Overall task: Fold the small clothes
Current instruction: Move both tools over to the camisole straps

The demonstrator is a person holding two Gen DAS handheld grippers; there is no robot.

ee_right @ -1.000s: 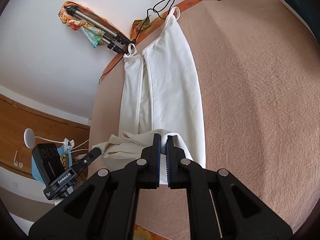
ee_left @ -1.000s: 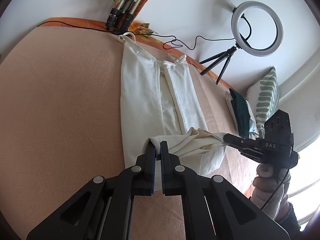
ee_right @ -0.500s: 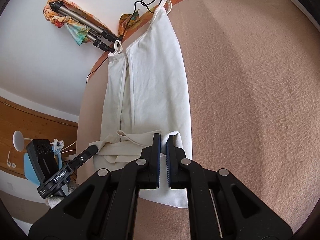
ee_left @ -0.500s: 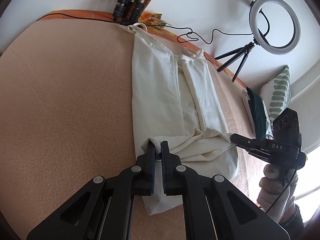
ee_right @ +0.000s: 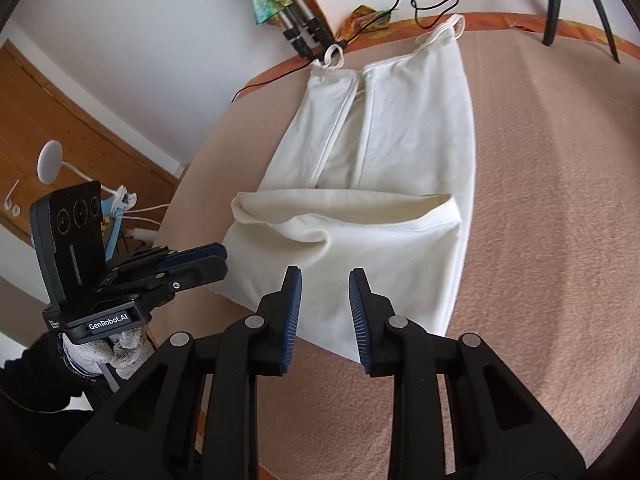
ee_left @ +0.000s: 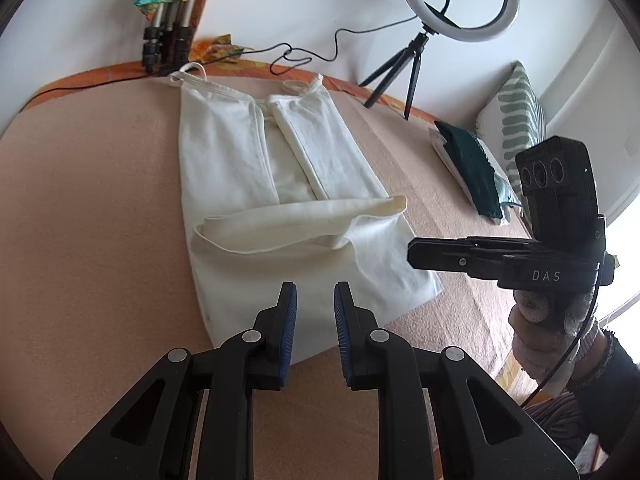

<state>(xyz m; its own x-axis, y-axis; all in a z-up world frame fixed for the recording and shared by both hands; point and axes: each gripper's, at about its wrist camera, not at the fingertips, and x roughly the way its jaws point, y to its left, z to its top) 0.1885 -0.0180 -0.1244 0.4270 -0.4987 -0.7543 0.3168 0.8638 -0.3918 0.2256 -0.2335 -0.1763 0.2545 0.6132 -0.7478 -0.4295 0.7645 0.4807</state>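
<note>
Peach blanket [ee_left: 100,200] carries white top [ee_left: 240,160], near hem folded back; left gripper [ee_left: 315,300] and right gripper [ee_right: 324,288] spread, hovering empty.

Surface: a peach blanket [ee_left: 100,208] under my tools.
Wall: white [ee_left: 300,4] ahead, with a ring light [ee_left: 460,0] on a tripod.
Right of me: striped pillow [ee_left: 516,120], bright window.
Left of me: wooden panelling [ee_right: 60,120].

Black left gripper [ee_left: 315,300], blue ribbed pads, silver screws, white knit glove [ee_left: 544,328]
</note>
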